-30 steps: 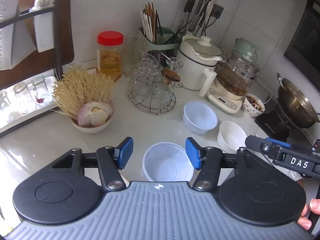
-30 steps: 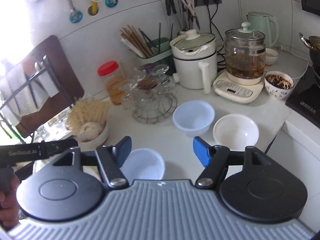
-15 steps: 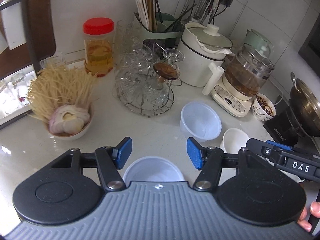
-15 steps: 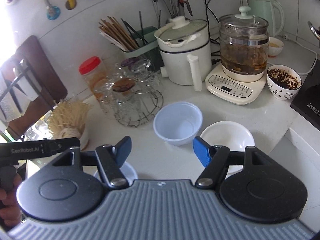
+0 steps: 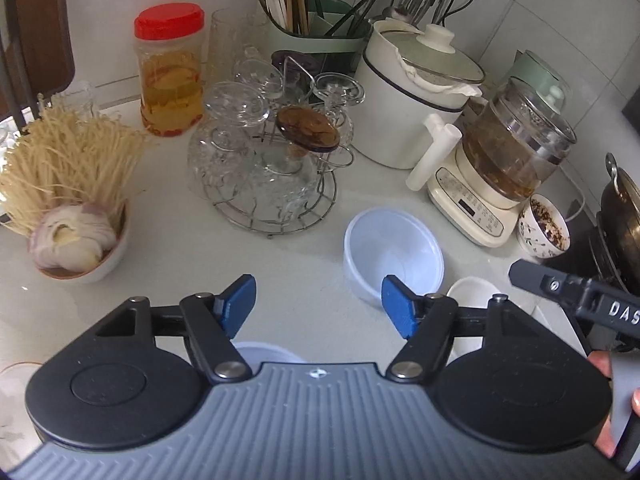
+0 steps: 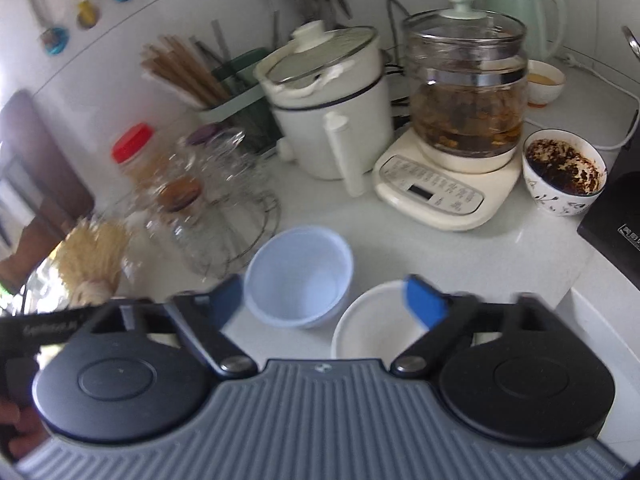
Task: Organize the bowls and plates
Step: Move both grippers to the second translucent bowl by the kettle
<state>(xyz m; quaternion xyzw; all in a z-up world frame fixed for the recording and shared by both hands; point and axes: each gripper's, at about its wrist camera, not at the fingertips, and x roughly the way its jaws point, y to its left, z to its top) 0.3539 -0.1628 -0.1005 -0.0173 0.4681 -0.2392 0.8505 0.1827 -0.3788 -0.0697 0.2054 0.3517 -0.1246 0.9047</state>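
A pale blue plastic bowl (image 5: 394, 254) stands on the white counter; it also shows in the right wrist view (image 6: 300, 276). A white ceramic bowl (image 6: 372, 332) sits to its right, partly hidden in the left wrist view (image 5: 470, 292). A second pale plastic bowl (image 5: 268, 353) lies mostly hidden under my left gripper (image 5: 318, 306), which is open and empty. My right gripper (image 6: 324, 300) is open and empty, its fingers above the blue bowl and the white bowl.
A wire rack of glasses (image 5: 272, 160), a bowl of noodles and onion (image 5: 76, 236), a red-lidded jar (image 5: 170, 72), a white cooker (image 5: 412, 100), a glass kettle (image 6: 460, 120), a bowl of dark spice (image 6: 564, 172) and a stove (image 6: 616, 216) crowd the counter.
Both grippers have moved forward toward the blue and white bowls. The near plastic bowl has slipped almost out of sight under my left gripper. Both stay open.
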